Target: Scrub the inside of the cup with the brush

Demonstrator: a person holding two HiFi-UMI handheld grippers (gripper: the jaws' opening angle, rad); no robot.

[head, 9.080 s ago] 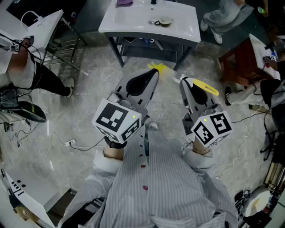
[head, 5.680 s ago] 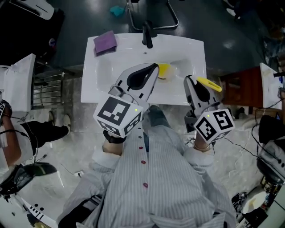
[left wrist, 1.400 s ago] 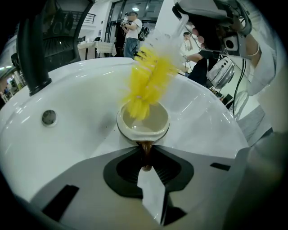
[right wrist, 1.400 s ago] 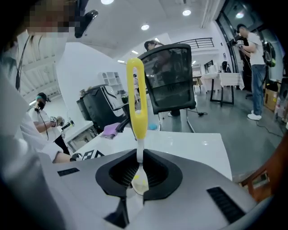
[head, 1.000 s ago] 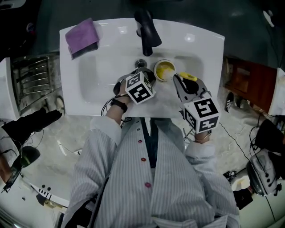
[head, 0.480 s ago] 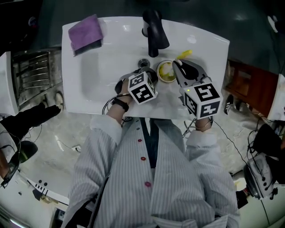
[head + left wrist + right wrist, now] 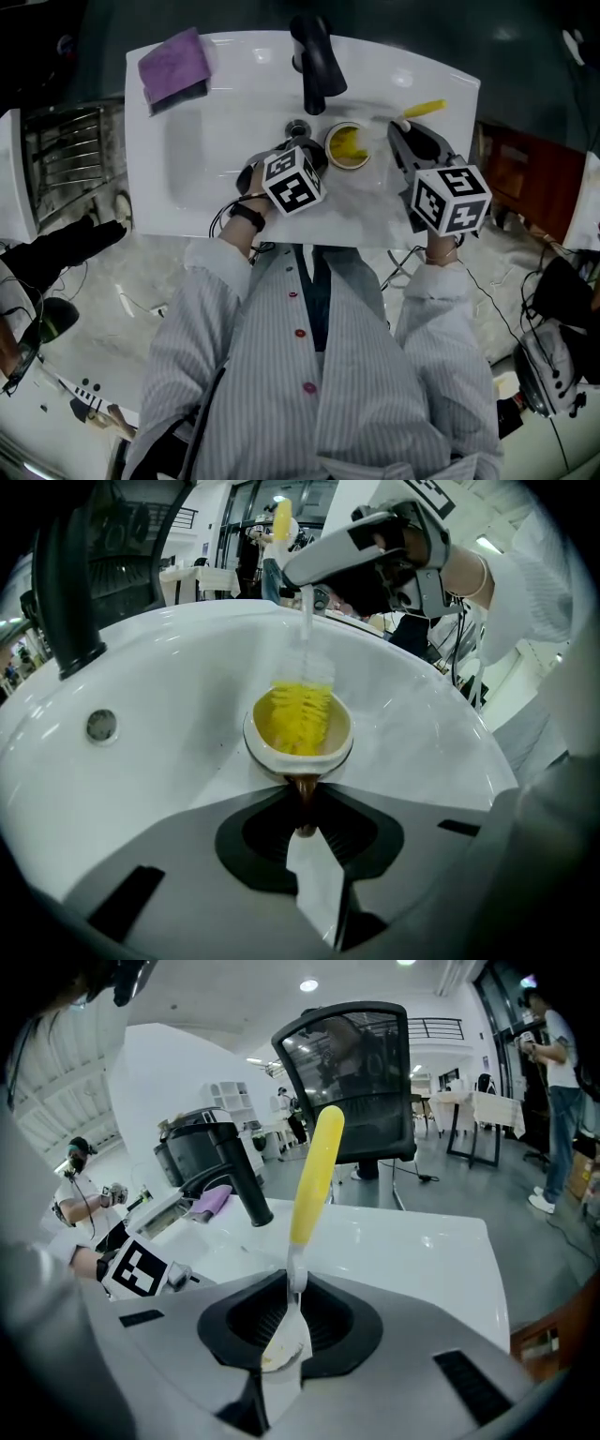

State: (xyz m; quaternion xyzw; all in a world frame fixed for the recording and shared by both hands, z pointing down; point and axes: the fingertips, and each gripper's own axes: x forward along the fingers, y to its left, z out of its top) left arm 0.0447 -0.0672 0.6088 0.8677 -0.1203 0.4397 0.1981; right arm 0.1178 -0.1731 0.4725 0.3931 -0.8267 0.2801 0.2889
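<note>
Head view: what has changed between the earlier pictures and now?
The person walked up to the sink, and the left gripper lowered the cup into it. In the last second the right gripper swung rightward, tipping the brush handle toward the sink's right side. Unchanged: left gripper shut on the cup, right on the brush, bristles in the cup, purple cloth at the back-left corner.

Head view: steeply down over the sink (image 7: 187,141). Left gripper view: low in the basin, close to the cup (image 7: 272,758). Right gripper view: above the rim, facing far-left. All share the faucet (image 7: 314,56).
</note>
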